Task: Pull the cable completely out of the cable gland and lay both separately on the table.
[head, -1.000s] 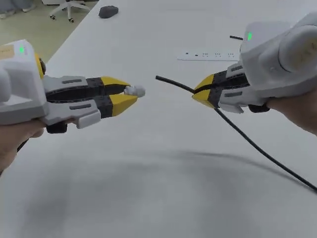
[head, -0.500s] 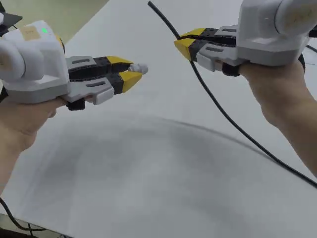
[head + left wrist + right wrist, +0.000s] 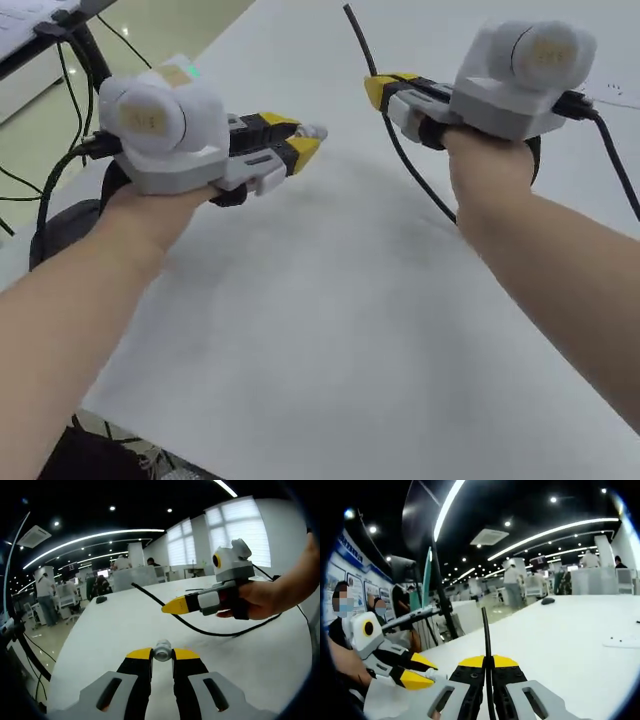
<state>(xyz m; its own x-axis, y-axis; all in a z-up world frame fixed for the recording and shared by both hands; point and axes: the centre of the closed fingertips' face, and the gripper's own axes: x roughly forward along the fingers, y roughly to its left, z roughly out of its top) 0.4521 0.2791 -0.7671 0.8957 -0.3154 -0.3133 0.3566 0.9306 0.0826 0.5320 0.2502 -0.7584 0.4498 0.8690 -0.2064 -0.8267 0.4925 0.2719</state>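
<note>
Left gripper [image 3: 161,654]: clamps its fingers [image 3: 139,655] on the gland [image 3: 162,649], right at the tips, the small grey-white body bulging just past them. Holds it in the air over the counter [image 3: 330,340], not touching the surface. Sits wrapped in the left hand [image 3: 150,205], fingers aimed forward and a little toward the other gripper.

Right gripper [image 3: 487,661]: pinches its fingers [image 3: 472,663] together on the cable [image 3: 485,630], thin and black, caught in the slit between them. Leaves a short free end standing out beyond the tips; sends the rest back under the fingers, down onto the counter in a loose curve and away behind the right hand [image 3: 490,165]. Hangs above the counter too.

Cable end and gland: well apart, bare end ahead of the right fingers, gland at the left fingers' tips, open counter between. From the left gripper view, puts the right gripper ahead and to the right of the left fingers, yellow tips pointing leftward. From the right gripper view, puts the left gripper low and to the left of the right fingers, gland at its tips.

Farther out beyond both sets of fingers: a dark lump [image 3: 101,599] lying on the counter, and people [image 3: 46,592] standing in a lit office.
</note>
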